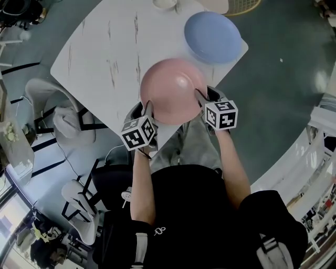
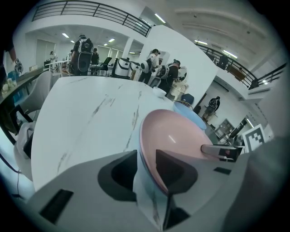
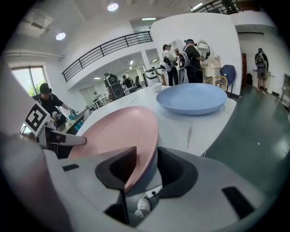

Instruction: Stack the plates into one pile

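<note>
A pink plate [image 1: 173, 89] lies at the near corner of the white marble table [image 1: 100, 52]. A blue plate [image 1: 212, 37] sits beyond it, by the table's right edge. My left gripper [image 1: 147, 109] stands at the pink plate's left rim and my right gripper [image 1: 201, 98] at its right rim. In the left gripper view the pink plate [image 2: 176, 136] has its rim between the jaws of the left gripper [image 2: 146, 165], with a gap showing. In the right gripper view the right gripper [image 3: 146, 165] also straddles the pink plate [image 3: 118, 131], with a gap under the rim. The blue plate [image 3: 192, 99] lies ahead.
A small white bowl [image 1: 165, 2] sits at the table's far edge. White chairs [image 1: 47, 94] stand left of the table, and dark green floor lies to the right. Several people [image 3: 186, 54] stand in the background beyond the table.
</note>
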Tool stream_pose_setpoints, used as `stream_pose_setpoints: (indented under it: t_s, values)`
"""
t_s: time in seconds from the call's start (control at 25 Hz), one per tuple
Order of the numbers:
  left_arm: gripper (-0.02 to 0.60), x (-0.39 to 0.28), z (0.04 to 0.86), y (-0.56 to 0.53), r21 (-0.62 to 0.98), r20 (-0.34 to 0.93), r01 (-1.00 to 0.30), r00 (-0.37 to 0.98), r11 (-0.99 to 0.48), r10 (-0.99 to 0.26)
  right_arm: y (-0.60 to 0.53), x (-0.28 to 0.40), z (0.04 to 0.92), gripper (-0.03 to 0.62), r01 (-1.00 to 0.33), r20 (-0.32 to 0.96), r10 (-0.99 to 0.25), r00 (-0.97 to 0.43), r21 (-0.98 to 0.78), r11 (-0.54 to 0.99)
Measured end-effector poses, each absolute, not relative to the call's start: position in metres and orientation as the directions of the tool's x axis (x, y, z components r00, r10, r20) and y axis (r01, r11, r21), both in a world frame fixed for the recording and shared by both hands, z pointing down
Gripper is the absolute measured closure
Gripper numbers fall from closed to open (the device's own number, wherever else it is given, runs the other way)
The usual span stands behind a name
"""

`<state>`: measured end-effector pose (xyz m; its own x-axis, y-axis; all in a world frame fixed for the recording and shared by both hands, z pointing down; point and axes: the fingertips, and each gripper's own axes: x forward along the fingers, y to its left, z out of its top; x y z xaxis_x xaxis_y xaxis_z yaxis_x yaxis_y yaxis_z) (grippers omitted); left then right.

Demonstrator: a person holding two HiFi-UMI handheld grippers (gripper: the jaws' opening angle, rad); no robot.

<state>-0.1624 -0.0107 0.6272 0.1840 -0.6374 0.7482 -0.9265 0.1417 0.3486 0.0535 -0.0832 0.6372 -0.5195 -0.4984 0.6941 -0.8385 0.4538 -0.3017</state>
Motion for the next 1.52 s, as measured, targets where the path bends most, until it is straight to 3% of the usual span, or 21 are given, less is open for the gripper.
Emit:
stream_pose_setpoints:
  t_s: [0.12,0.2,0.6,1.52]
  values:
    - [0.485,-0.164,0.629,-0.010,0.335,0.761,-0.929,0.167,0.159,-0.627,-0.083,0.053,0.637,0.445,-0.824,0.690,-0.477,-0.544,-0.335,0.457]
    - [0.490,-0.166,0.629,-0.012,0.332,0.766,-0.927,0.158,0.172,-0.624,-0.084,0.053,0.637,0.460,-0.818,0.690,-0.463,-0.556,-0.358,0.450]
    - [0.503,-0.179,0.617,-0.026,0.300,0.776,-0.922,0.087,0.244,-0.625,-0.105,0.039,0.624,0.468,-0.801,0.686,-0.449,-0.572,-0.351,0.485]
    - [0.511,-0.108,0.575,-0.133,0.331,0.710,-0.931,0.141,0.151,-0.690,-0.185,0.119,0.581,0.461,-0.844,0.654,-0.544,-0.526,-0.319,0.432]
